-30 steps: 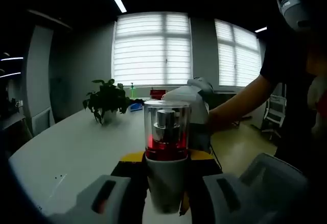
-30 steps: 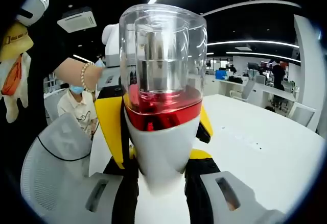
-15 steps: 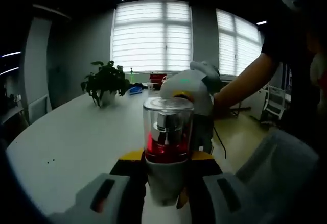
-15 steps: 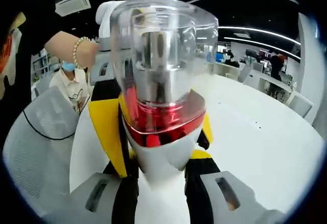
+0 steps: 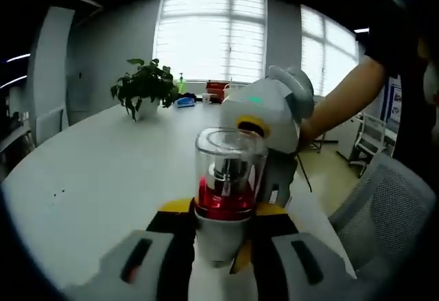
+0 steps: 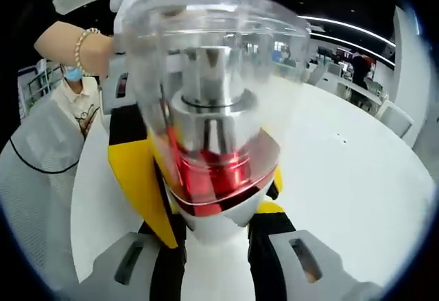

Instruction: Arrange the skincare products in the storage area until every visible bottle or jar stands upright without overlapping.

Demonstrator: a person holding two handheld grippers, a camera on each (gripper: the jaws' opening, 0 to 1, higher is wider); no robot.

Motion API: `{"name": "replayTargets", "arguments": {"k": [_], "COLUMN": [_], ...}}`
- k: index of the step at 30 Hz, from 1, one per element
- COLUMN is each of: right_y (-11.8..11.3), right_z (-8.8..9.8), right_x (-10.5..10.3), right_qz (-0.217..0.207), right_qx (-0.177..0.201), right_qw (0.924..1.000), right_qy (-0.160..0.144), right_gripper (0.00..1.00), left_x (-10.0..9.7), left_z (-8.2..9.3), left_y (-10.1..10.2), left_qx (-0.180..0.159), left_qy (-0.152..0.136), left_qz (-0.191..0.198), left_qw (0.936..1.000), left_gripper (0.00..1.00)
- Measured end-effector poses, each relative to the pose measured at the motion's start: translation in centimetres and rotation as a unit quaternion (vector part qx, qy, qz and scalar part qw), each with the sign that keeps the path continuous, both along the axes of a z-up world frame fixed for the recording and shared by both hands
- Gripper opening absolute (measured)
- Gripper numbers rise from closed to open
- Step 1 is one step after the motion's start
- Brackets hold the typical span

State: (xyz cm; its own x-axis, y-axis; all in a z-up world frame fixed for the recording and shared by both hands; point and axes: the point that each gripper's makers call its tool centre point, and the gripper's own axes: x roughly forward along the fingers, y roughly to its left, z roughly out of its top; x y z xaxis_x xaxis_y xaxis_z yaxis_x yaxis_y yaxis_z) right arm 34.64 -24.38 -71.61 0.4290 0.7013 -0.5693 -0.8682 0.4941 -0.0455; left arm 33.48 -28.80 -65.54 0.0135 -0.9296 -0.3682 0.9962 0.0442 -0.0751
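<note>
Pump bottle (image 5: 228, 198) — clear cap, red band, white base

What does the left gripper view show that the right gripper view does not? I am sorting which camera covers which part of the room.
Left gripper view alone: a potted plant on the white table, bright blinded windows, and the right gripper beyond the bottle.

Right gripper view alone: a seated person, a wrist with a bead bracelet, and distant desks.

Both: the red and white pump bottle with its clear cap, gripped between yellow and black jaws, the table, and a mesh chair.
</note>
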Motion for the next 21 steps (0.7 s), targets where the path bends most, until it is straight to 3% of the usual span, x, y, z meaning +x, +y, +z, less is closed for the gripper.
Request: {"name": "replayTargets", "arguments": {"k": [9,21], "right_y": [-0.5,-0.5], "right_z": [-1.5,-1.2], "right_x": [1.1,1.7], "right_qz": [-0.027,-0.022], "right_qx": [-0.006,-0.001], "right_qw": [0.9996,0.9998], "right_qy": [0.007,0.0], "right_gripper": [0.34,0.34], "left_x": [0.9,1.3], "left_z": [-1.2,-1.2], "left_y": [0.0,-0.1], "left_qx": [0.003,-0.001], "left_qy": [0.003,0.017], "left_qz": [0.001,0.011], "left_qw": [1.0,0.9998], "left_gripper": [0.24,0.24]}}
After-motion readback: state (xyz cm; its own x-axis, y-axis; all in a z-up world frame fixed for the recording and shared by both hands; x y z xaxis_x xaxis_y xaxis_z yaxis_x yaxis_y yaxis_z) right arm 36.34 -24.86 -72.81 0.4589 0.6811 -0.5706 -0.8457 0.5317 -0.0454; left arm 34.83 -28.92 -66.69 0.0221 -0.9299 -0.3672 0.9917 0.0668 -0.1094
